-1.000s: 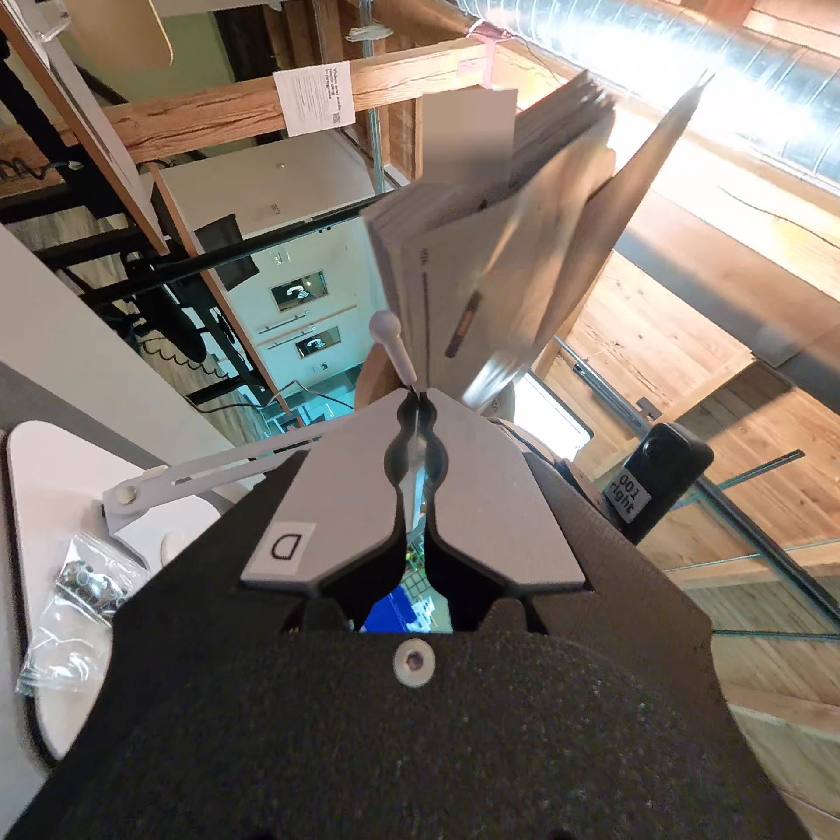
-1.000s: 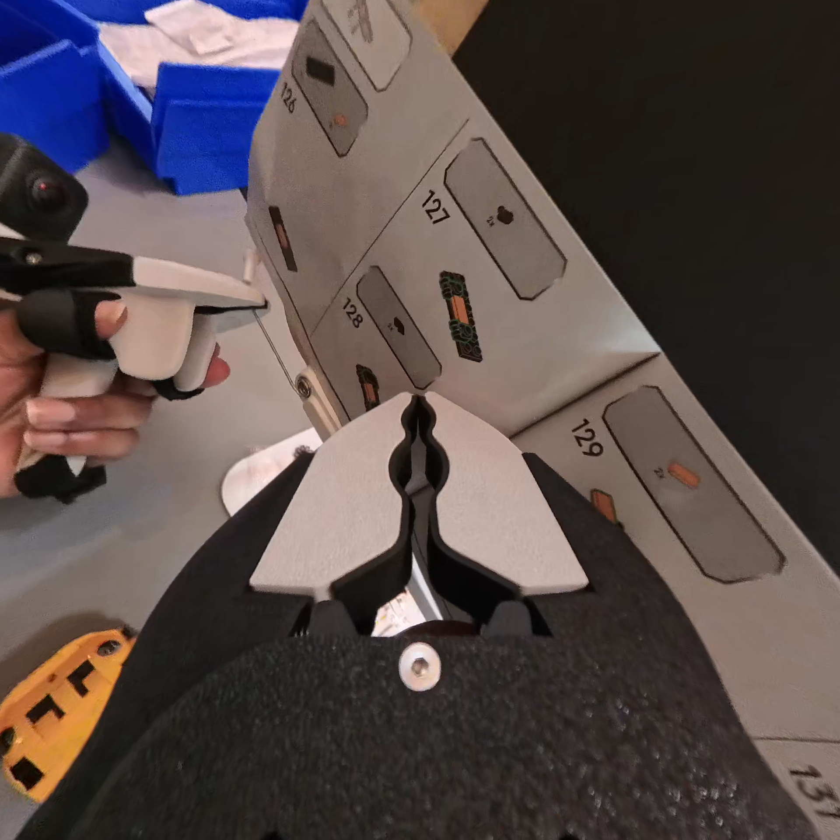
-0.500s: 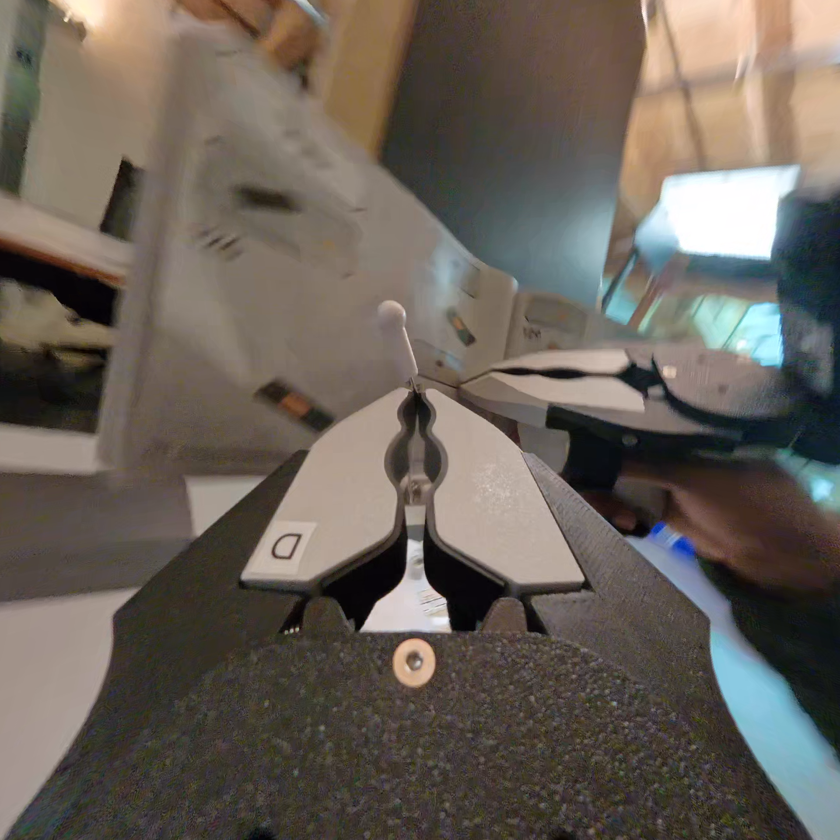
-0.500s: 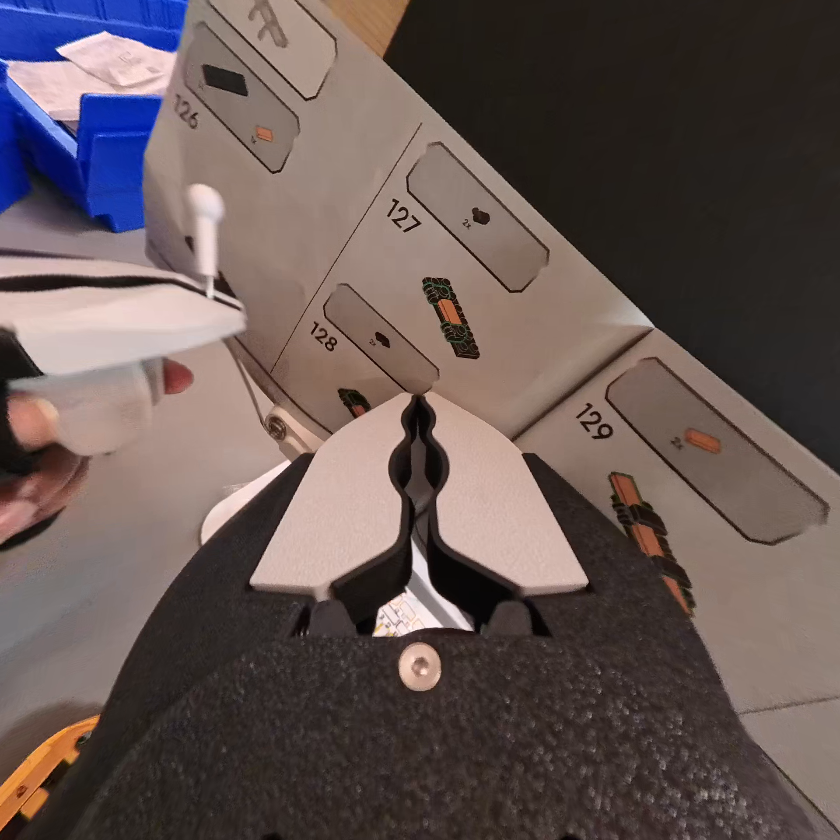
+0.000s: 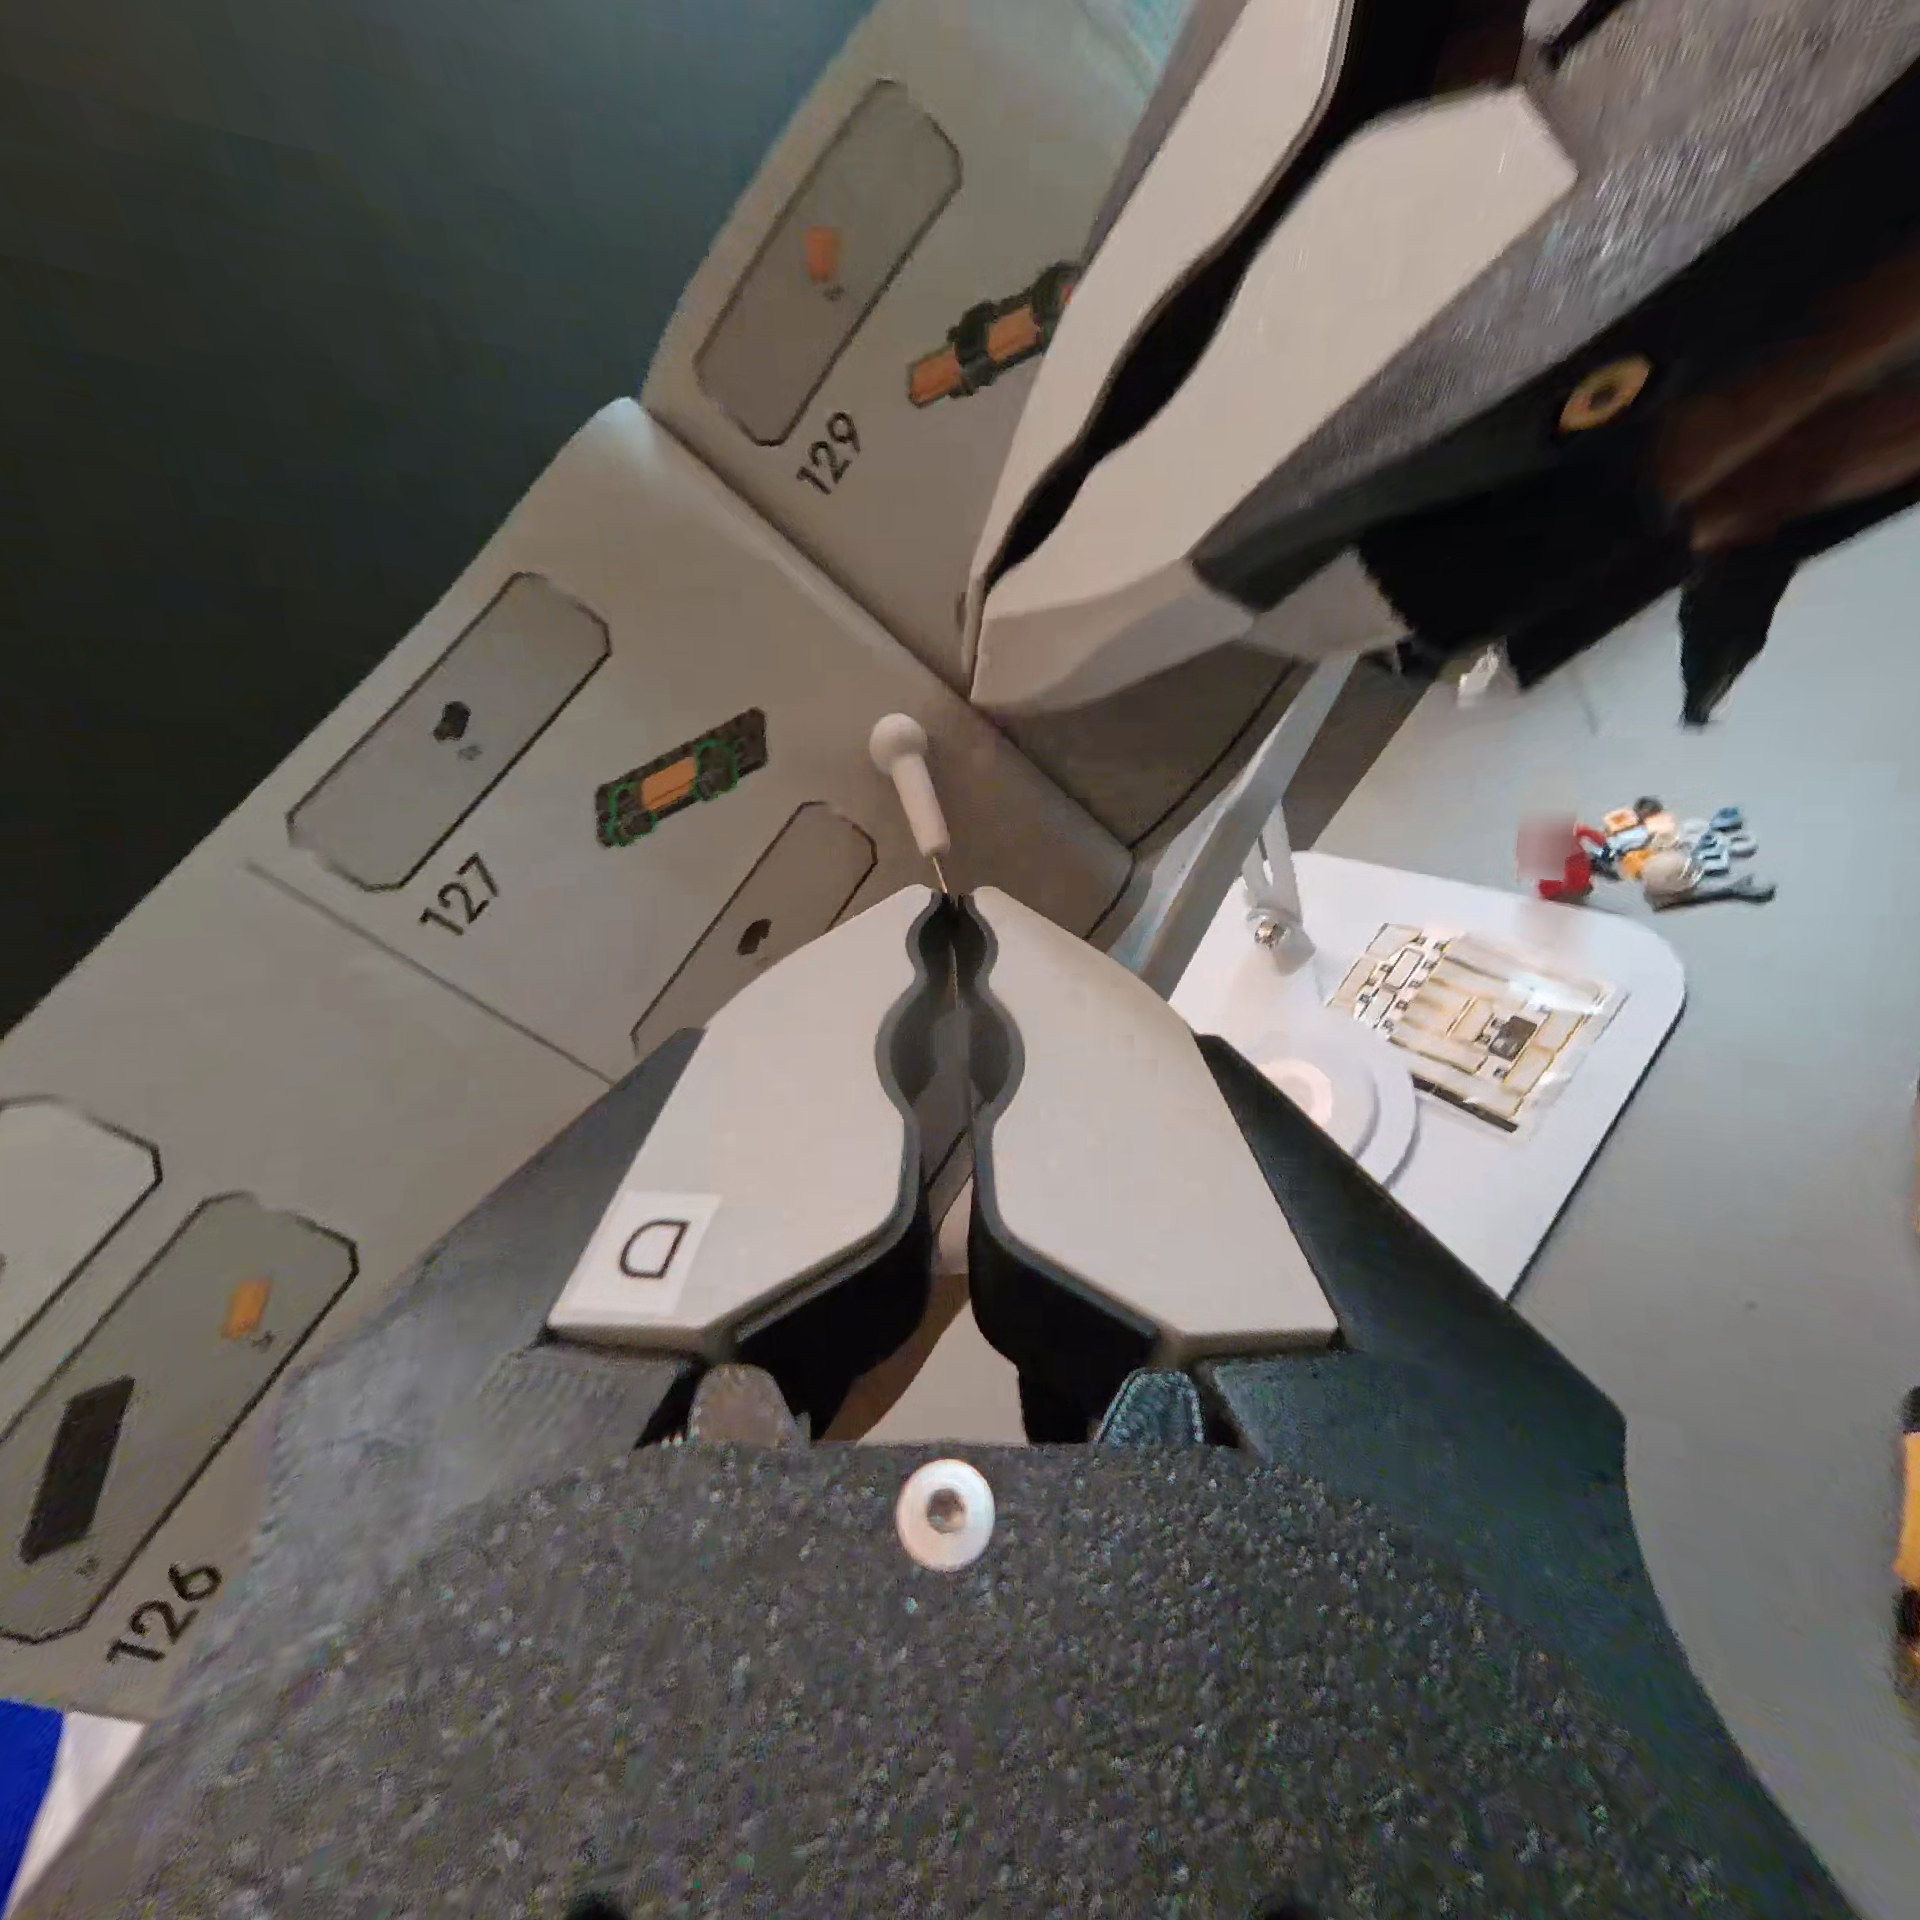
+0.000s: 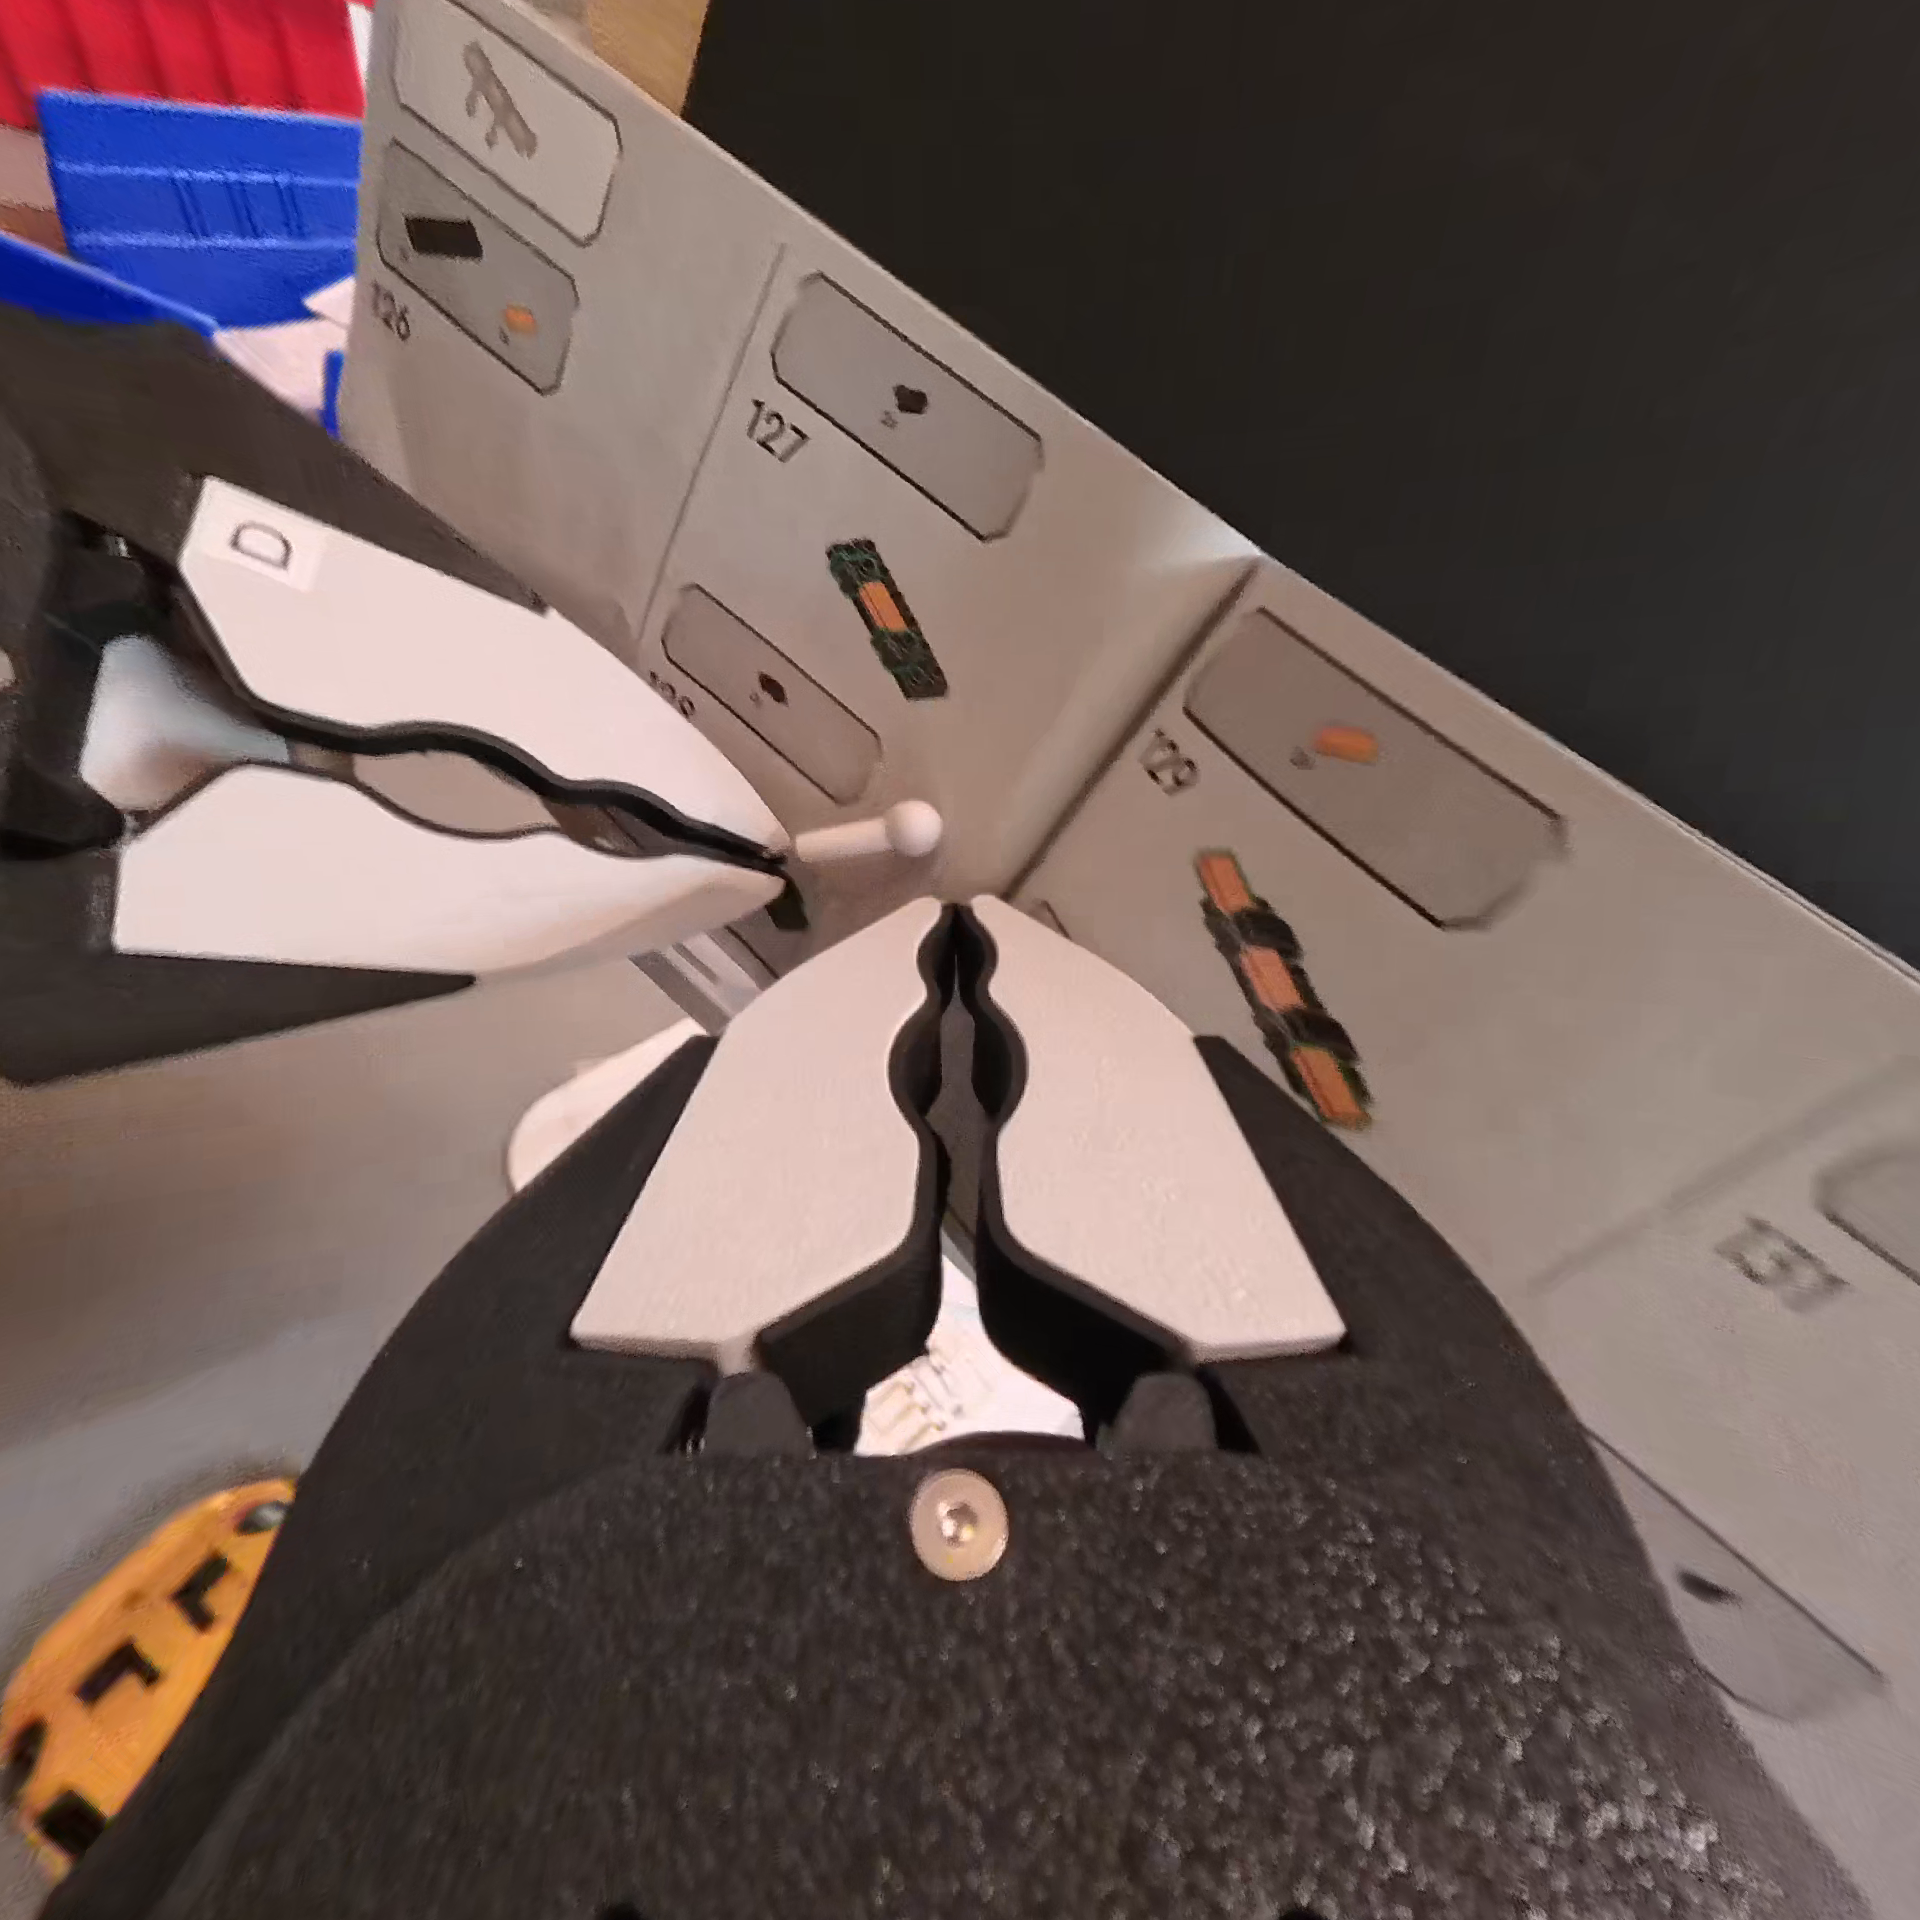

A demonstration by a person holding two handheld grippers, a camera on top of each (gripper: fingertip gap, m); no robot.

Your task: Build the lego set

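The Lego instruction booklet (image 5: 582, 665) stands open on a white stand (image 5: 1558, 1091), filling the far side of both views. The left gripper (image 5: 951, 902) has its fingers pressed together on a thin white ball-tipped pin (image 5: 906, 774), whose tip sits just before the page. The right gripper (image 6: 954, 912) is closed with nothing between its fingers, near the booklet's fold. A sticker sheet (image 5: 1475, 1023) lies on the stand's base; loose Lego pieces (image 5: 1652, 852) lie on the grey table (image 5: 1714, 1299) beyond.

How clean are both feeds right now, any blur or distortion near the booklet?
Left wrist view: instruction booklet fairly sharp, right tongs at top motion-smeared. Right wrist view: soft all over, booklet's right edge smeared, left tongs slightly blurred. Both fisheye-bent; no glare.
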